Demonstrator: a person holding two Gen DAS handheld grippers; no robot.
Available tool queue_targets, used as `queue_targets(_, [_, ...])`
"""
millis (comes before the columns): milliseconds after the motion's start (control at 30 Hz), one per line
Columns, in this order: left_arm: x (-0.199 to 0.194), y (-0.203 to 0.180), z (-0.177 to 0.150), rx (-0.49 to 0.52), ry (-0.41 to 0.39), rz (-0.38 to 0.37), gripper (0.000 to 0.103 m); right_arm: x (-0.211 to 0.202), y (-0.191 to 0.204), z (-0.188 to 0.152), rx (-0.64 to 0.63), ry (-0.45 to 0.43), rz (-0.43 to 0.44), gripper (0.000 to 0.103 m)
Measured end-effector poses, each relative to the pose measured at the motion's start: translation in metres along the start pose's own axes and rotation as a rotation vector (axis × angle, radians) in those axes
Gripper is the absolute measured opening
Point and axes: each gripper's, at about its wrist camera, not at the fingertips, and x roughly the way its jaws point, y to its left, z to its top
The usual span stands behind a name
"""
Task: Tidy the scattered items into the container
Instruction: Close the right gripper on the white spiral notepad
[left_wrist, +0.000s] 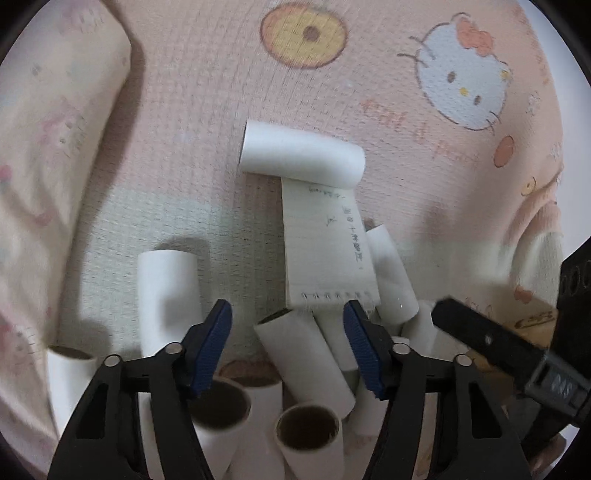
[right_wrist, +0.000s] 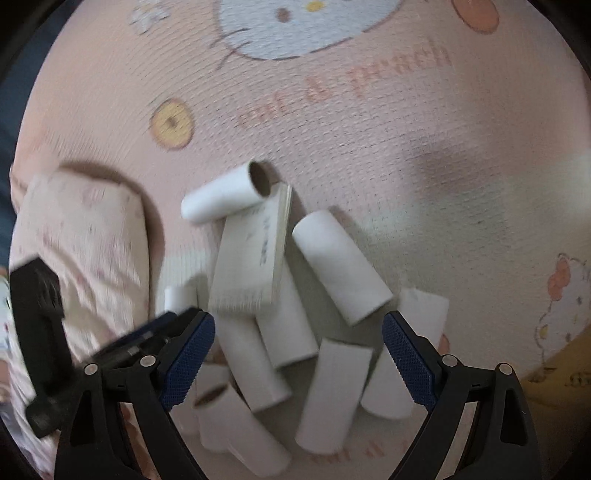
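Under me spreads a pink woven bedsheet printed with white cartoon cats (left_wrist: 207, 122) (right_wrist: 424, 155) — everything rests on it. A heap of white cardboard tubes (left_wrist: 306, 369) (right_wrist: 332, 384) lies directly on the fabric, some crossing each other. A small cream spiral notepad with handwriting (left_wrist: 325, 247) (right_wrist: 251, 258) lies among them, its far end touching one separate white tube (left_wrist: 301, 157) (right_wrist: 221, 195). A pale pink patterned pillow (left_wrist: 51, 177) (right_wrist: 81, 243) lies to one side.

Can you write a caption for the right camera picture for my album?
Open right gripper hovering over a pile of white tubes and a notepad on a pink cartoon blanket.
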Motion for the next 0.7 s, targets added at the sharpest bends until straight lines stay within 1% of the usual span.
queue_targets(33, [0.004, 0.003, 0.002, -0.027, 0.012, -0.013, 0.063, 0.004, -0.003, 0.004, 0.024, 0.004, 0.019, 0.072])
queue_targets(100, [0.013, 0.010, 0.007, -0.082, 0.031, -0.049, 0.062, 0.014, -0.009, 0.010, 0.082, 0.028, 0.077, 0.055])
queue_targets(133, [0.016, 0.011, 0.008, -0.098, 0.029, -0.063, 0.060, 0.021, -0.012, 0.013, 0.113, 0.048, 0.096, 0.051])
queue_targets(167, [0.019, 0.012, 0.010, -0.114, 0.031, -0.065, 0.057, 0.027, -0.013, 0.015, 0.133, 0.063, 0.097, 0.049])
queue_targets(200, [0.022, 0.013, 0.013, -0.129, 0.037, -0.068, 0.054, 0.033, -0.015, 0.017, 0.154, 0.074, 0.096, 0.044])
queue_targets(233, [0.024, 0.013, 0.015, -0.138, 0.038, -0.080, 0.048, 0.037, -0.016, 0.018, 0.161, 0.078, 0.104, 0.043])
queue_targets(267, [0.027, 0.012, 0.017, -0.146, 0.039, -0.097, 0.042, 0.041, -0.015, 0.015, 0.080, 0.095, 0.126, 0.043])
queue_targets(300, [0.029, 0.012, 0.018, -0.152, 0.045, -0.098, 0.041, 0.043, -0.014, 0.015, 0.084, 0.091, 0.134, 0.042])
queue_targets(367, [0.035, 0.012, 0.019, -0.176, 0.061, -0.124, 0.040, 0.048, -0.012, 0.016, 0.086, 0.096, 0.164, 0.042])
queue_targets(467, [0.040, 0.014, 0.021, -0.231, 0.079, -0.161, 0.040, 0.054, -0.013, 0.019, 0.121, 0.111, 0.211, 0.042])
queue_targets(567, [0.043, 0.011, 0.023, -0.230, 0.075, -0.152, 0.040, 0.062, -0.012, 0.021, 0.139, 0.117, 0.243, 0.039])
queue_targets(600, [0.043, 0.009, 0.023, -0.226, 0.071, -0.150, 0.040, 0.066, -0.012, 0.021, 0.143, 0.130, 0.239, 0.035])
queue_targets(633, [0.044, 0.006, 0.023, -0.221, 0.071, -0.146, 0.039, 0.070, -0.012, 0.021, 0.144, 0.140, 0.241, 0.027])
queue_targets(700, [0.039, 0.004, 0.023, -0.204, 0.062, -0.125, 0.036, 0.077, -0.011, 0.020, 0.146, 0.150, 0.254, 0.022])
